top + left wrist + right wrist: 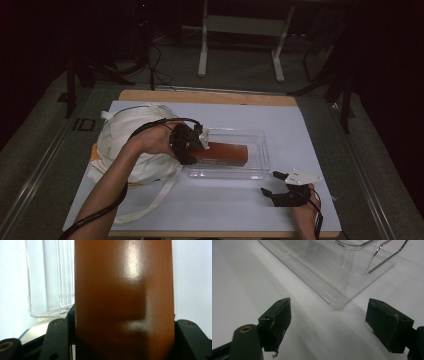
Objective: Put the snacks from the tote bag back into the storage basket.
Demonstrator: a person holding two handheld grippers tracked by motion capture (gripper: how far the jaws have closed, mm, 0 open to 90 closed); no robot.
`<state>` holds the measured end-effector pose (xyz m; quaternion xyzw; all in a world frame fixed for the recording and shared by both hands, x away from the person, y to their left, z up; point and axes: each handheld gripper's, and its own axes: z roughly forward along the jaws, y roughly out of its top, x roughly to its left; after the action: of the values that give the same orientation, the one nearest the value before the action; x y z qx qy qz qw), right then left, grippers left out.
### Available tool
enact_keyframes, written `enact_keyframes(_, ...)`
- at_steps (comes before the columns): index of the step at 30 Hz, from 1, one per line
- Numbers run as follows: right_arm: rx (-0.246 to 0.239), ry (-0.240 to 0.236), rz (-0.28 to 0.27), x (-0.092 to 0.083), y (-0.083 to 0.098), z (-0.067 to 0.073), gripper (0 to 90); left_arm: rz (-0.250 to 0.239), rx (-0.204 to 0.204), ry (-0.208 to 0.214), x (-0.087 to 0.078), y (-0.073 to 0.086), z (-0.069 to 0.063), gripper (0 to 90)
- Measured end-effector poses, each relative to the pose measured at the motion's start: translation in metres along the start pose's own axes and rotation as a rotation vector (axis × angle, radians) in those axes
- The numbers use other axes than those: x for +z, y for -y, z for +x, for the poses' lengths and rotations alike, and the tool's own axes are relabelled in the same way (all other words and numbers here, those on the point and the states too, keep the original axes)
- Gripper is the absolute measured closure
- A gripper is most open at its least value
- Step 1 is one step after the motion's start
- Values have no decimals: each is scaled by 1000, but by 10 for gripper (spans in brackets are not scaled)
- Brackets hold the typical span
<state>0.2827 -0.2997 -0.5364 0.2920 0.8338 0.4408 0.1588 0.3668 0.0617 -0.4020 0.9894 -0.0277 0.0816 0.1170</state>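
Observation:
A glossy brown box [225, 151] lies lengthwise over the clear plastic bin [260, 150] in the middle of the table. My left gripper [192, 150] is shut on the box's left end, and in the left gripper view the brown box [123, 300] sits tight between the two black jaws, with the clear bin [47, 290] behind it at left. My right gripper [274, 184] rests on the white mat near the front right, open with nothing between its fingers. In the right gripper view its wide-apart jaws face a corner of the clear bin [337, 272].
A white cloth bag [130, 145] with long straps lies left of the bin, under my left forearm. The white mat [300, 130] covers a wooden table. A white stand [240, 30] and cables are on the floor behind.

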Motion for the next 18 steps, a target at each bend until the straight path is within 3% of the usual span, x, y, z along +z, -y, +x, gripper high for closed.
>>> enact_keyframes(18,-2,0,-1,0,0,0,204,13,6,7,7,-8,-1,428)
